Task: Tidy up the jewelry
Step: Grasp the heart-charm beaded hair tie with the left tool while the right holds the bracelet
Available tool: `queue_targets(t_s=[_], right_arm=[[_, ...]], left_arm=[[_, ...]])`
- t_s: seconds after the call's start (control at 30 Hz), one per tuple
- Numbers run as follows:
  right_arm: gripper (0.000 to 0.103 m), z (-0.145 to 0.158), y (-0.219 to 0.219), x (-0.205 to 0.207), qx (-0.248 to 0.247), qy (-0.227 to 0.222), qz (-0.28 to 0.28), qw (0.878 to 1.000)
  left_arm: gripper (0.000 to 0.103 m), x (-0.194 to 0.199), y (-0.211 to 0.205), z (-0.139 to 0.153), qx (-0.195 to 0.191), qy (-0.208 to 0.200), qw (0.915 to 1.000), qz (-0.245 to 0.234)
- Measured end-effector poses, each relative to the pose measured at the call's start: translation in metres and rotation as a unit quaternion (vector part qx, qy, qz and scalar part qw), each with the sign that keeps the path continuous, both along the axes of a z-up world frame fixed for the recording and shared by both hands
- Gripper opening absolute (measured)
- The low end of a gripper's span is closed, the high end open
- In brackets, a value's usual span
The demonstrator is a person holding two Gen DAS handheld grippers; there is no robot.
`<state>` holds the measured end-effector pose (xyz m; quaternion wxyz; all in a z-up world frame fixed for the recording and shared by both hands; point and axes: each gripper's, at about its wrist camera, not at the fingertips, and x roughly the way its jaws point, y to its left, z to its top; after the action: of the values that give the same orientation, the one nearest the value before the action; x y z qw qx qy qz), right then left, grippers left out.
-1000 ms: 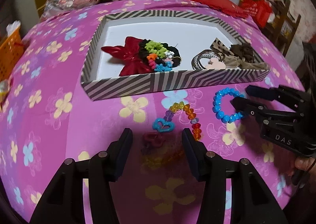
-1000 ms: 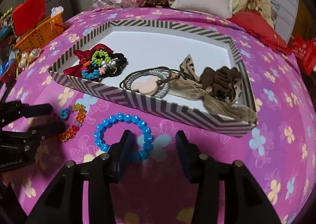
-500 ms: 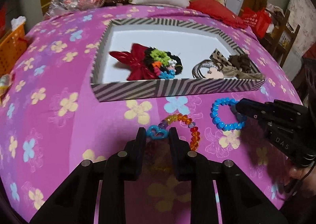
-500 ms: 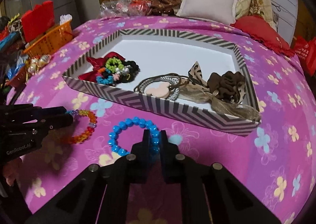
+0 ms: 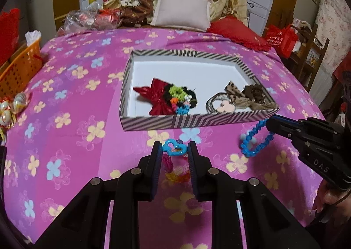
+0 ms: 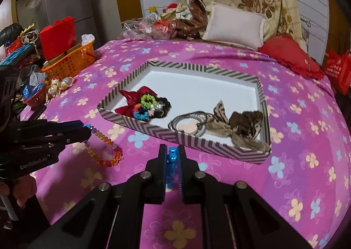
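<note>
At lower centre of each wrist view, the left hand-held gripper (image 5: 174, 150) grips the multicoloured bracelet (image 6: 103, 149) while the right hand-held gripper (image 6: 172, 153) clamps the blue bead bracelet (image 5: 255, 140) above the bed (image 5: 65, 99).

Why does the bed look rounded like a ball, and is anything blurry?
Left wrist view: fisheye bends the bedspread and darkens the corners; the blue bead bracelet is slightly smeared. Right wrist view: same bulge; striped tray fairly sharp.

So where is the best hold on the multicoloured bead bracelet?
At the blue heart charm, where the left claw already has it, coming from the near side. It is the widest, flattest link, and the orange beads hang in a free loop below.
</note>
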<state>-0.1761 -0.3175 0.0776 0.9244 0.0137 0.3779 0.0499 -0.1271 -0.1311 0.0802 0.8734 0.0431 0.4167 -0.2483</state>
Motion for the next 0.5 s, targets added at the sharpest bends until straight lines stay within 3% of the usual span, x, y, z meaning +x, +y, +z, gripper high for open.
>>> queue_targets(t_s=[0.5], right_arm=[[0.009,0.031,0.007,0.000,-0.013,-0.022,0.009,1.000]], left_arm=[[0.005,0.002,-0.005,0.031,0.010,-0.031,0.9994,0.008]])
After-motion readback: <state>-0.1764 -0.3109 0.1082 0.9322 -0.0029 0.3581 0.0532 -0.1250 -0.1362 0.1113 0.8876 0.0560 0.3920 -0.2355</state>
